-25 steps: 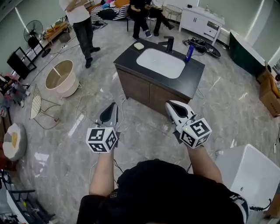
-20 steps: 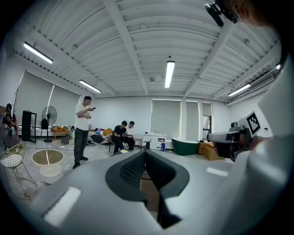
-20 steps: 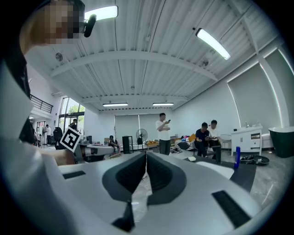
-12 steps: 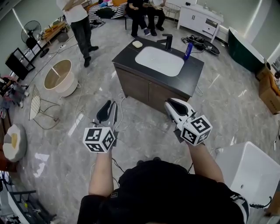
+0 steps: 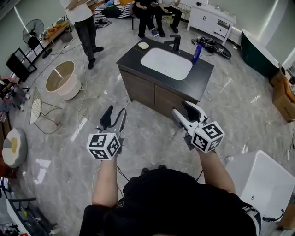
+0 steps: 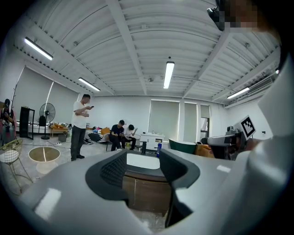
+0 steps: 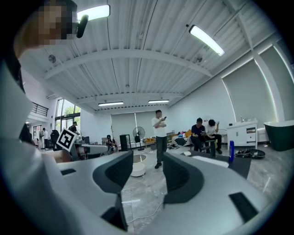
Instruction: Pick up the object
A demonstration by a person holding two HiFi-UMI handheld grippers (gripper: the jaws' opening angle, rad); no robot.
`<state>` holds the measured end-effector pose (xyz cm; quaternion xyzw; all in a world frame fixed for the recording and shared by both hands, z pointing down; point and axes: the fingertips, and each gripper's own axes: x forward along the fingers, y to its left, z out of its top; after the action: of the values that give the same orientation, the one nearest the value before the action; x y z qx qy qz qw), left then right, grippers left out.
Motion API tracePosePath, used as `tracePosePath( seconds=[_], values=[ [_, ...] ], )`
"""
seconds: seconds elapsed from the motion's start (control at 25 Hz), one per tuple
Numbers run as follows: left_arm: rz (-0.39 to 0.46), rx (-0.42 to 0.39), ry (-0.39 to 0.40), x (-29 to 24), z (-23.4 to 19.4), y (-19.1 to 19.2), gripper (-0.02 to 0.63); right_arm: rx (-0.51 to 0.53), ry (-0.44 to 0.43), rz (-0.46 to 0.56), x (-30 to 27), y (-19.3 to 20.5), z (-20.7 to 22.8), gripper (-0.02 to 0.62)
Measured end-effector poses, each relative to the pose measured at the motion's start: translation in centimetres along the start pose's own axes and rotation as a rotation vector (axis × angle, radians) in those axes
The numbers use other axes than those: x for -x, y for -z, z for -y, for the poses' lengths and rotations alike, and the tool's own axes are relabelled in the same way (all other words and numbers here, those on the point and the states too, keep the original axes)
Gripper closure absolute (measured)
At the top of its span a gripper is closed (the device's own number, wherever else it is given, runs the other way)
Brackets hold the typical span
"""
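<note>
A dark wood vanity (image 5: 154, 94) with a black top and a white sink (image 5: 166, 63) stands ahead of me. On its top are a blue bottle (image 5: 197, 53), a black faucet (image 5: 175, 43) and a pale soap (image 5: 144, 45). My left gripper (image 5: 115, 116) hovers over the floor short of the vanity's front. My right gripper (image 5: 186, 112) is close to the front right. Both have just been opening, with nothing between the jaws. The left gripper (image 6: 143, 163) looks at the sink (image 6: 142, 160) and bottle (image 6: 158, 149). The right gripper (image 7: 148, 172) sees the bottle (image 7: 231, 150) at right.
One person (image 5: 85, 23) stands at the back left, and two more sit behind the vanity (image 5: 150, 11). A round beige tub (image 5: 62, 80) and a wire stool (image 5: 37, 108) are on the left. A white bathtub (image 5: 265, 184) sits at right, with a cardboard box (image 5: 286, 97) beyond.
Both grippers' jaws went from shut to open. Both grippers sit slightly nearer the vanity's front than before.
</note>
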<state>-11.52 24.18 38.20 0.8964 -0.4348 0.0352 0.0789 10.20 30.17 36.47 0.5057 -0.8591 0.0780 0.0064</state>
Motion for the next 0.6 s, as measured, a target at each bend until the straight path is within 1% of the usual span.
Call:
tracePosePath(
  seconds=[0.24, 0.4, 0.6],
  values=[
    [-0.005, -0.009, -0.036, -0.2, 1.7, 0.2, 0.353, -0.022, -0.014, 0.002, 2.1, 0.7, 1.7, 0.363],
    [-0.01, -0.009, -0.047, -0.3, 3.2, 0.3, 0.335, -0.035, -0.021, 0.015, 3.5, 0.9, 2.8, 0.345],
    [-0.005, -0.027, -0.05, -0.1, 5.1, -0.3, 0.332, -0.05, -0.04, 0.02, 4.7, 1.3, 3.2, 0.337]
  ],
)
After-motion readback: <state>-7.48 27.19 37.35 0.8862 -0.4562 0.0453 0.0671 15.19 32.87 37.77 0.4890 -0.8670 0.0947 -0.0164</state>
